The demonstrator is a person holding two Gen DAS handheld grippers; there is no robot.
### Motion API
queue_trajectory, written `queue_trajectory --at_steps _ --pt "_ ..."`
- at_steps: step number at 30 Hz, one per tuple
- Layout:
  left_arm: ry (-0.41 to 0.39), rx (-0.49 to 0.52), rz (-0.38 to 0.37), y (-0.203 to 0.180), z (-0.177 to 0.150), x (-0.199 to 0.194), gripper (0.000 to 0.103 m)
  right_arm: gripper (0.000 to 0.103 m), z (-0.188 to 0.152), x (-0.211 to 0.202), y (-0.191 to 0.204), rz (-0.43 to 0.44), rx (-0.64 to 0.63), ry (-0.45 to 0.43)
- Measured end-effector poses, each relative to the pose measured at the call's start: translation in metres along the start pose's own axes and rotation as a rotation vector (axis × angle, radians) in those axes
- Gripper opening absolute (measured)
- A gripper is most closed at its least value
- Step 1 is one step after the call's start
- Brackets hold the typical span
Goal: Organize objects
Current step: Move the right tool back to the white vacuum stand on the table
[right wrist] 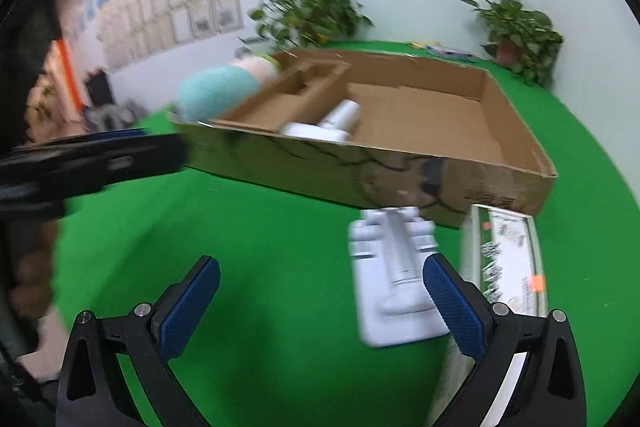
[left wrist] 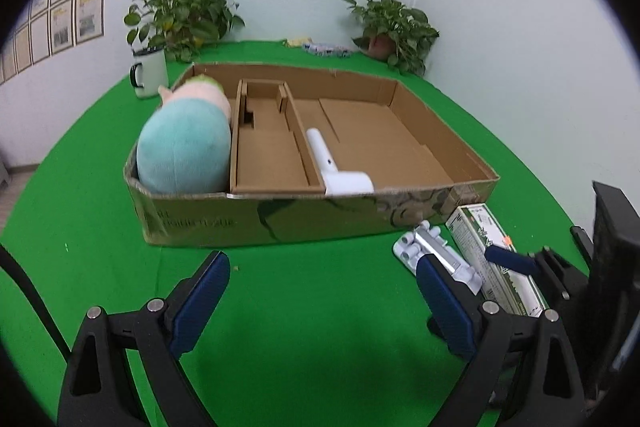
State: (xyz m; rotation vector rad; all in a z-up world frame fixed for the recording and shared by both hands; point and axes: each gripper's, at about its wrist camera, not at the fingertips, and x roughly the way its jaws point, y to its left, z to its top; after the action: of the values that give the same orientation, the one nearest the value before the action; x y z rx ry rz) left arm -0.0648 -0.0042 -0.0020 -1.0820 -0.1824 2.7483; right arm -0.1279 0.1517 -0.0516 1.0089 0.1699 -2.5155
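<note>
Both grippers, left (left wrist: 322,281) and right (right wrist: 320,291), are held wide apart and empty above the green counter (left wrist: 312,307). A white holder (right wrist: 396,283), blurred, possibly plastic, is seen beside the cardboard box (left wrist: 280,219).

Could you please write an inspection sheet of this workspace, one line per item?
Surface: green cloth, bare between both grippers.
Job's things: cardboard box holds plush toy and white device; white holder and green carton lie outside, in front of it.
Clutter: mug behind box.
Grippers: left gripper open, empty; right gripper open, empty, one finger beside the holder.
Cables: a dark strap or cable at the left edge.
Surroundings: two potted plants, framed papers on wall.
</note>
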Motion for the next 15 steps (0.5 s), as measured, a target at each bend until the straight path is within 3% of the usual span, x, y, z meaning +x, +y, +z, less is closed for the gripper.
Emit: queue_trajectory --at_steps 6,8,15 --pt "0.028 -0.037 -0.008 0.004 -0.008 0.007 0.094 0.102 0.004 0.035 -0.007 -0.059 -0.035 0.093" --pt "0.032 -0.036 0.022 0.005 -0.009 0.007 0.094 0.1 0.003 0.049 -0.009 -0.069 -0.031 0.13" --pt "0.026 -0.05 0.013 0.013 -0.011 0.004 0.094 0.085 -0.001 0.063 -0.03 -0.127 0.031 0.177"
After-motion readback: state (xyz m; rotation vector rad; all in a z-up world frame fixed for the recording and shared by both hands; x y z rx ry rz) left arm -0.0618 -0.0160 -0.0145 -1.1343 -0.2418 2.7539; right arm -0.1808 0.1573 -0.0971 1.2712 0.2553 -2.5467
